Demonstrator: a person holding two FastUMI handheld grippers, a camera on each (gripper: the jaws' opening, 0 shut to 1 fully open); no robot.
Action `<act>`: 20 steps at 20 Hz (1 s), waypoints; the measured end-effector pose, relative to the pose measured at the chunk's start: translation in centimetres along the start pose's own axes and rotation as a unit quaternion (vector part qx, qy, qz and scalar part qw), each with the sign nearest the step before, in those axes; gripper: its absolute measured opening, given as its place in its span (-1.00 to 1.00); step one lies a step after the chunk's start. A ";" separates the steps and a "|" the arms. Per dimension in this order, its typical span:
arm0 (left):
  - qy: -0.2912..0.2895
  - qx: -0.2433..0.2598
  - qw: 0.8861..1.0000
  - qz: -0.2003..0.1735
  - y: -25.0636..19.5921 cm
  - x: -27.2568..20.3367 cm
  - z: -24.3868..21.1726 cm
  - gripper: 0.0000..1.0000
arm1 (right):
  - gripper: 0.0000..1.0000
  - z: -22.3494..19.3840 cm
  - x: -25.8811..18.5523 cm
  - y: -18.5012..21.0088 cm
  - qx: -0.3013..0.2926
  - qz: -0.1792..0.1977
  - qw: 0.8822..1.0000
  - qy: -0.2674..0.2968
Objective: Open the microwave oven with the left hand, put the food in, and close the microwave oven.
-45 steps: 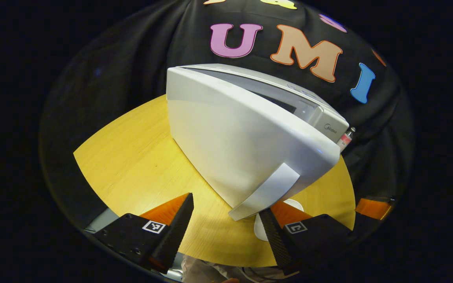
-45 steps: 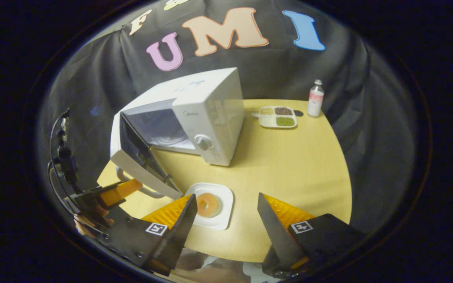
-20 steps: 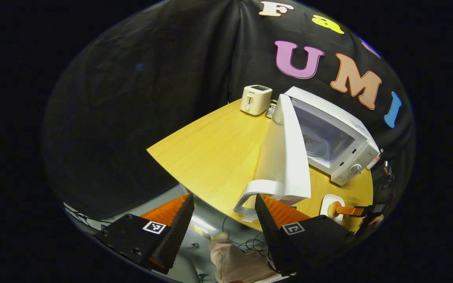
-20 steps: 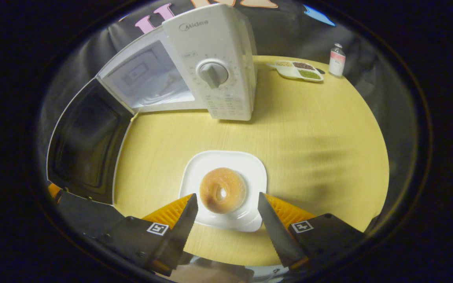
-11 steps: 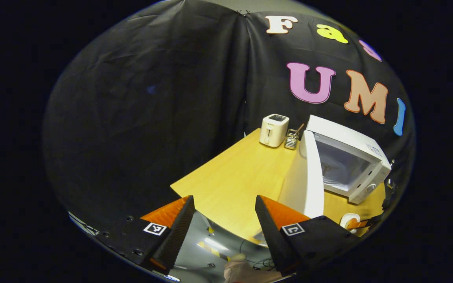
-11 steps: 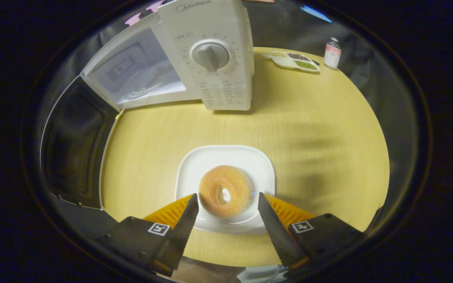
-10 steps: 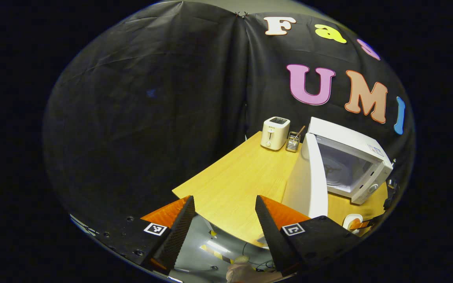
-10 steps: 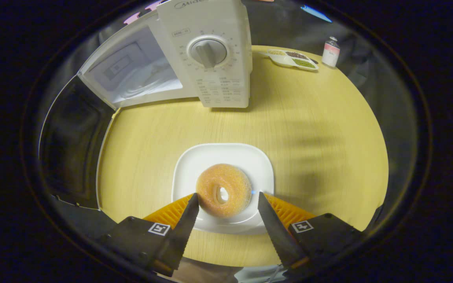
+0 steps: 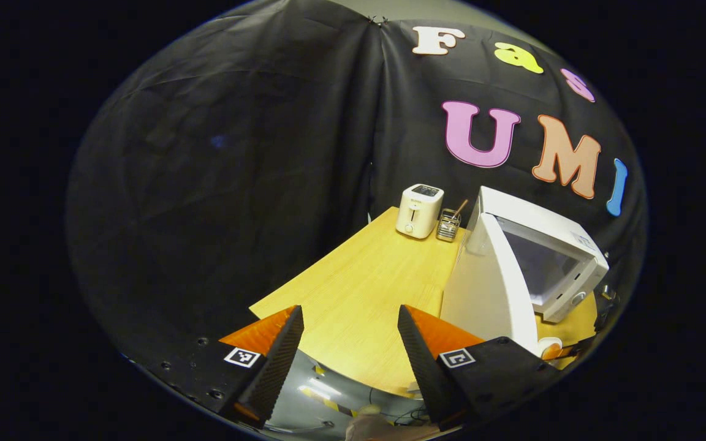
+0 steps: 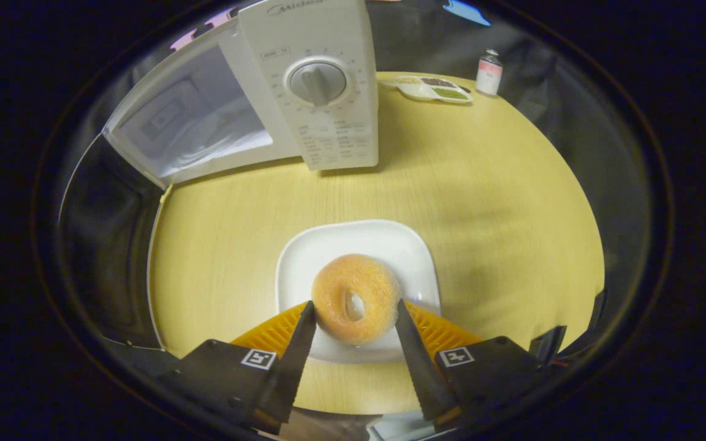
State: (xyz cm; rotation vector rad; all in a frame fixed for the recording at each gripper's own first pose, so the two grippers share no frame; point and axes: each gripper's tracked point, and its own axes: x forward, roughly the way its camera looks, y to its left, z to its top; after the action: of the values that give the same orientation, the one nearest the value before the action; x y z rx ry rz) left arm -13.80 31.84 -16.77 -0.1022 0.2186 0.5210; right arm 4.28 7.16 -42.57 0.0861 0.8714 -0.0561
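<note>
In the right gripper view a sugared doughnut (image 10: pixel 356 300) lies on a white square plate (image 10: pixel 390 245). My right gripper (image 10: pixel 353 304) has closed in on it, and both fingers press the doughnut's sides. Behind the plate stands the white microwave (image 10: pixel 322 86), its cavity (image 10: pixel 193 128) exposed and its door (image 10: pixel 108 245) swung wide to the left. In the left gripper view my left gripper (image 9: pixel 347 312) hangs open and holds nothing, off the table's near corner. It is well back from the microwave (image 9: pixel 543 245) and its open door (image 9: pixel 488 288).
A toaster (image 9: pixel 417 210) and a small utensil rack (image 9: pixel 449 223) stand at the far side of the wooden table (image 9: pixel 359 288). A sectioned dish of grains (image 10: pixel 432 87) and a small bottle (image 10: pixel 489 72) sit at the table's back right.
My left gripper let go of the door handle and drew back from the wide-open door. My right gripper came down over the plate and narrowed onto the doughnut.
</note>
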 end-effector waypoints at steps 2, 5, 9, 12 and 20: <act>0.002 0.005 1.000 -0.013 0.2 0.7 0.3 0.81 | 0.35 0.5 -1.1 0.2 0.028 -0.001 0.999 -0.019; 0.006 0.010 0.999 -0.040 -0.7 2.1 0.7 0.81 | 0.36 0.7 -2.9 0.7 0.066 0.002 0.997 -0.039; 0.009 0.028 0.996 -0.081 -2.7 3.8 1.2 0.81 | 0.35 0.5 -5.9 1.7 0.090 -0.001 0.994 -0.068; 0.013 0.034 0.993 -0.112 -3.9 4.6 1.6 0.89 | 0.46 0.3 -7.8 4.3 0.106 0.017 0.990 -0.087; 0.012 0.043 0.989 -0.144 -5.1 5.4 1.6 0.81 | 0.36 2.9 -10.8 13.7 0.147 0.126 0.972 -0.135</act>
State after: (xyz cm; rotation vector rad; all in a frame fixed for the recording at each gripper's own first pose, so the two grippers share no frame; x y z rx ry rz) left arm -6.35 30.29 -16.24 -0.0538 0.2445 0.2231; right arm 0.69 20.62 -31.69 0.4561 0.5687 0.0402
